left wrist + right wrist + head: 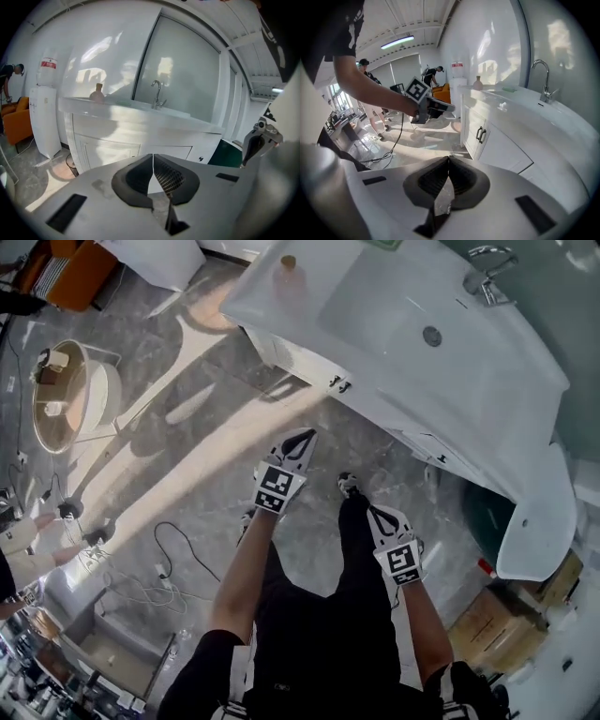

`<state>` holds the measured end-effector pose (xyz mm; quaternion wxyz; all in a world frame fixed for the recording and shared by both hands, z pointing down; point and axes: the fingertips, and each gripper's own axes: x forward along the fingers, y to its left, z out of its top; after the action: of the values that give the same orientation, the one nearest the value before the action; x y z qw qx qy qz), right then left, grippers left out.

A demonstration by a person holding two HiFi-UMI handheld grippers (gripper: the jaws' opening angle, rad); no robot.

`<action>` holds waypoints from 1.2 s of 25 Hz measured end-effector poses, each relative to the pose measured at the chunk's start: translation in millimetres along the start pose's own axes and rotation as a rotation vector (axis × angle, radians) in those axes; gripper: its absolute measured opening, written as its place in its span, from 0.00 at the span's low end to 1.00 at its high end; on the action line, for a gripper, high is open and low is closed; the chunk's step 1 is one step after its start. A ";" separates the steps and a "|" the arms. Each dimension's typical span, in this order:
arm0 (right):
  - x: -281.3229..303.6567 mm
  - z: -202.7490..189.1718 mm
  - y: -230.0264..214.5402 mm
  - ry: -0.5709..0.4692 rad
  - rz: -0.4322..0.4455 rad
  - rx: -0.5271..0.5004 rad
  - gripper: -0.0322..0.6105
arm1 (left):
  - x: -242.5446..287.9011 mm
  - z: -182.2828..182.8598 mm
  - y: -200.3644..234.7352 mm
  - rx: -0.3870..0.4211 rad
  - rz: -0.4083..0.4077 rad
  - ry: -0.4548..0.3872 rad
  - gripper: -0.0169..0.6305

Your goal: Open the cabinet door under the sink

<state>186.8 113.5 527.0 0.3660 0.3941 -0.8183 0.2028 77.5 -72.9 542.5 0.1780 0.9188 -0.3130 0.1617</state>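
**Task status.** Nothing of the task is done yet. The cabinet door (471, 124) under the sink (394, 310) is closed and sits flush with its neighbour. Their paired dark handles (480, 135) meet at the seam, and nothing touches them. In the head view the same handles show just below the front edge of the white countertop (281, 310).

**Gripper state.**
- Left gripper (302, 439): the jaws are together and nothing is between the pads. It is aimed at the cabinet front and is well apart from it.
- Right gripper (377, 514): the jaws are together and nothing is between them. It is held lower and nearer the person's body, also well apart from the cabinet.

**Work left.** The whole job remains:
1. Bring one gripper to the handles.
2. Part its jaws and close them on a handle.
3. Swing the door outward.

**Limits of view.**
- From above, the countertop overhangs the cabinet, so the door faces are almost wholly hidden in the head view.
- In the left gripper view, the gripper's own body covers the lower part of the cabinet. A small dark mark on the front at the right is probably the handle pair, but it is too small to confirm.
- The hinge sides cannot be made out.
- Farther along the curved front, under the faucet (541, 86), the panel seams are foreshortened. It is therefore unclear which door sits directly beneath the basin.
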 end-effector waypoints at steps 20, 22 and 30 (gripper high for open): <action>15.9 -144.8 0.3 0.168 -0.014 0.166 0.14 | 171.9 -77.6 74.9 0.028 0.044 0.022 0.05; 16.9 -152.3 -2.1 0.181 -0.014 0.175 0.14 | 178.3 -78.8 76.7 0.036 0.060 0.007 0.06; 22.6 -168.9 -0.1 0.217 0.002 0.187 0.14 | 207.2 -90.9 79.1 0.029 0.095 0.003 0.21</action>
<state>251.6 207.0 653.9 0.4137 0.4013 -0.7519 0.3201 166.4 -199.8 725.4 0.1573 0.9052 -0.3535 0.1759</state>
